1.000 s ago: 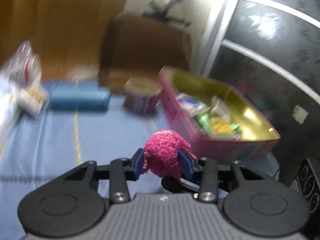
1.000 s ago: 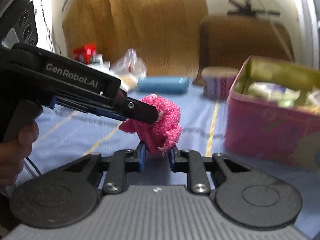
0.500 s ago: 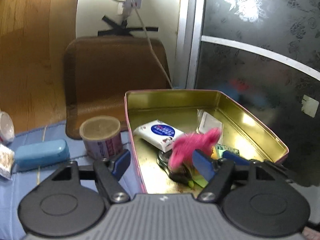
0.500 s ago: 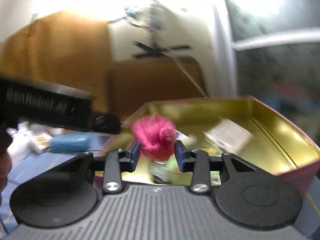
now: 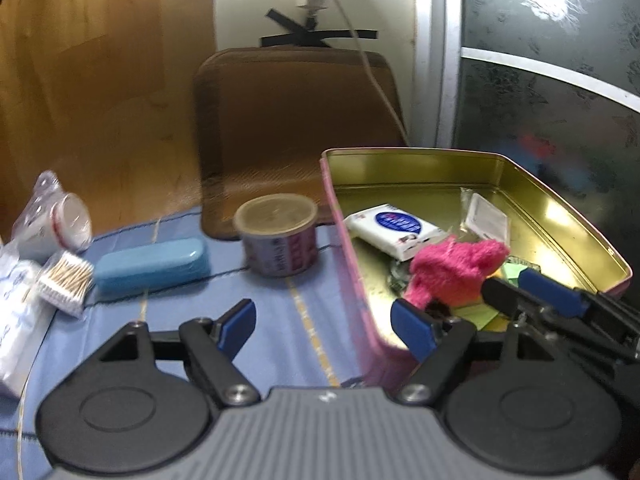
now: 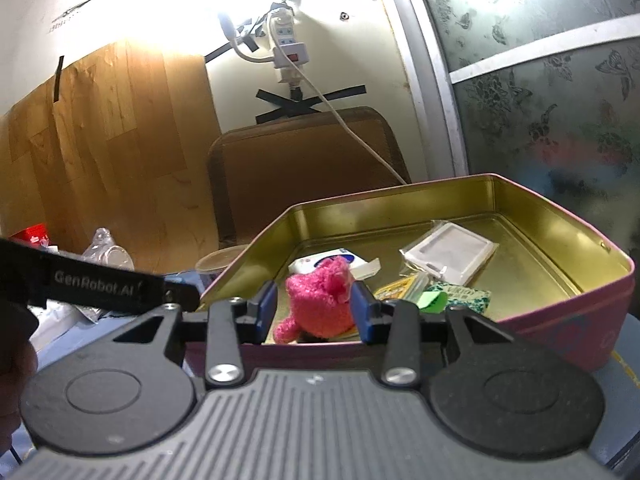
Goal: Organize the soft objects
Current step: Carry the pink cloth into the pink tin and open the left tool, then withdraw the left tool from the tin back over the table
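A fuzzy pink soft object (image 6: 320, 300) sits inside the open pink tin (image 6: 568, 320) with a gold interior. My right gripper (image 6: 314, 310) reaches over the tin's near wall with its blue pads on either side of the pink object; the jaws look partly open around it. In the left wrist view the pink object (image 5: 452, 270) lies in the tin (image 5: 352, 264) with the right gripper's fingers (image 5: 548, 294) beside it. My left gripper (image 5: 326, 326) is wide open and empty, straddling the tin's left wall.
The tin also holds a white tissue pack (image 5: 394, 230), a clear packet (image 6: 448, 252) and green packets (image 6: 460, 298). On the blue cloth stand a round can (image 5: 276, 238), a blue case (image 5: 150, 266), cotton swabs (image 5: 64, 282) and plastic bags (image 5: 48, 216). A brown chair back (image 5: 296, 120) is behind.
Both grippers carried the pink object from over the cloth into the tin. My left gripper let go and opened wide, then drew back left. My right gripper's jaws have widened around the object.
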The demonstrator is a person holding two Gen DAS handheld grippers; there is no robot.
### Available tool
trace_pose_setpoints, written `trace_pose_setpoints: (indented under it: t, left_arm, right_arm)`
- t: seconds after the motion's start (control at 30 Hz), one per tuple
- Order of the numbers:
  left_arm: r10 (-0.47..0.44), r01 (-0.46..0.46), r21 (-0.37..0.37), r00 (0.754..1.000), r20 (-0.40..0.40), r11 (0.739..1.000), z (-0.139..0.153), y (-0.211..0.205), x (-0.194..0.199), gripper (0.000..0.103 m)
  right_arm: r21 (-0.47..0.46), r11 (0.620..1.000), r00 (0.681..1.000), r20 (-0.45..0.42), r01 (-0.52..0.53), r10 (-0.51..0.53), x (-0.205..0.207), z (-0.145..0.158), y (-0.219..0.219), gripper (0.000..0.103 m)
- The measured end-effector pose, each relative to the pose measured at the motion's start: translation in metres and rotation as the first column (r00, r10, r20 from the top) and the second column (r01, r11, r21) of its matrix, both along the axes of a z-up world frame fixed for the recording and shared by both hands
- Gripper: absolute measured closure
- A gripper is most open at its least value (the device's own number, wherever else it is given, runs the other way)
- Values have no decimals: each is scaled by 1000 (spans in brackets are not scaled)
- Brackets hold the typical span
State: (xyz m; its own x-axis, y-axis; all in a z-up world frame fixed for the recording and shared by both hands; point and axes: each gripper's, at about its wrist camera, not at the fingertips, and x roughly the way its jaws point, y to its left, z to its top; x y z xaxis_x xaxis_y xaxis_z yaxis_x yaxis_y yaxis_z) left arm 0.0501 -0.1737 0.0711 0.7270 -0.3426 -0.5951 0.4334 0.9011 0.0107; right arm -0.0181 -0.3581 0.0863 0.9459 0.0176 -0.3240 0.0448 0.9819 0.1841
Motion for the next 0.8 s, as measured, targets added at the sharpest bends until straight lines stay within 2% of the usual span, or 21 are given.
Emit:
trace_pose_setpoints:
  t: [0.2, 0.27, 0.33, 0.4, 0.43, 0.47, 0.5, 0.6, 0.8]
  left_arm:
    - [42, -42, -15, 999, -7, 999, 0, 23, -3, 24]
    - [48, -48, -24, 999, -6, 999, 1, 29, -5, 24]
    - [50, -50, -32, 999, -2, 998, 2, 32, -6, 23]
    - [49, -49, -35, 999, 2, 998, 4, 34, -7, 23]
    - [49, -49, -34, 999, 9, 998, 4, 34, -8, 23]
    - [50, -50, -30, 999, 15, 998, 4, 35, -9, 23]
    - [52, -51, -24, 998, 19, 998, 4, 35, -10, 23]
    - [50, -50, -10, 999, 22, 999, 3, 33, -10, 23]
    - [42, -42, 32, 999, 15, 999, -2, 23, -12, 23]
  right_arm:
    - [-26, 999, 999, 44, 25, -24, 11, 15, -3, 60]
    - [-1, 999, 999, 14, 50, -50, 26, 18, -13, 60]
    - [77, 996, 994, -105, 37, -29, 52, 17, -24, 57]
    - [236, 970, 962, -250, -50, 110, 78, 8, -31, 54]
    - [320, 943, 947, -266, -87, 178, 82, 5, -33, 54]
    - [364, 925, 945, -253, -107, 209, 82, 6, -32, 55]
    - [365, 925, 954, -223, -108, 199, 77, 10, -31, 55]
    - [281, 958, 985, -144, -53, 97, 58, 23, -28, 54]
    - [260, 965, 998, -67, 37, -21, 25, 28, -37, 54]
